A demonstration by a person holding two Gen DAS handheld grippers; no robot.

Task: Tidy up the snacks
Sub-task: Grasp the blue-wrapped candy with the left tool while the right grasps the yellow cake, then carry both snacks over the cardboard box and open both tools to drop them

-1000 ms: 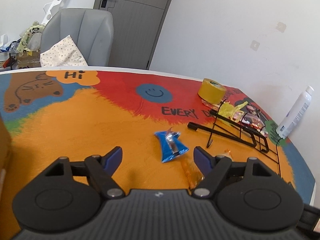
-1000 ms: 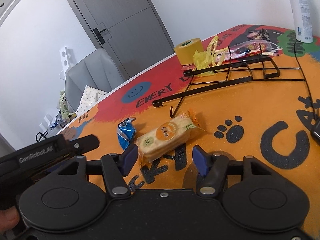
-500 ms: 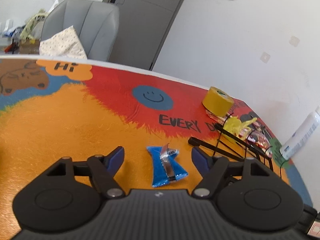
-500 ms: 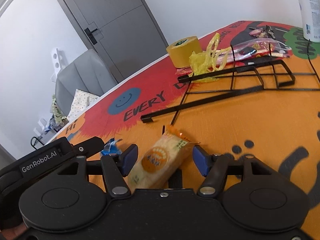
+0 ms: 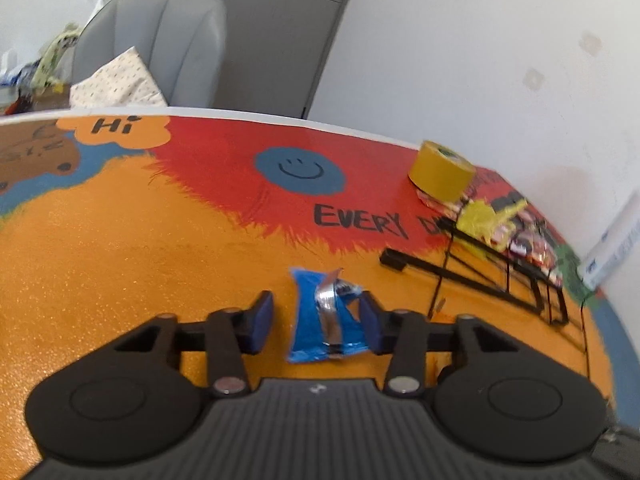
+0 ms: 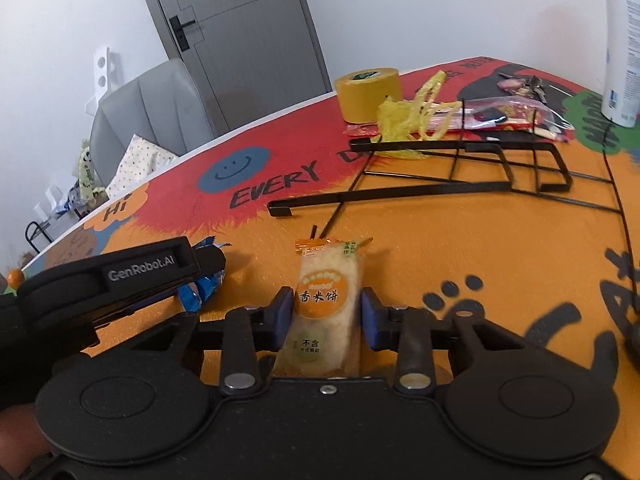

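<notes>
A blue snack wrapper (image 5: 326,316) with a silver crease lies on the orange table between the fingers of my left gripper (image 5: 318,318). The jaws are partly closed around it; the right pad touches it, the left pad stands off. The wrapper also shows in the right wrist view (image 6: 200,286), under the left gripper's body (image 6: 108,280). My right gripper (image 6: 326,312) has both blue pads against the sides of a rice cracker pack (image 6: 324,308) with an orange label, lying lengthwise between them.
A black wire rack (image 6: 460,176) lies flat behind the snacks. Beyond it are a yellow tape roll (image 6: 368,94), a yellow plastic bag (image 6: 408,118), packets of sweets (image 6: 508,114) and a white bottle (image 6: 624,44). A grey chair (image 5: 160,48) stands past the far edge.
Both grippers moved forward over their snacks and narrowed. The right gripper's jaws closed onto the rice cracker pack, which turned lengthwise. The left gripper's jaws closed in around the blue wrapper.
</notes>
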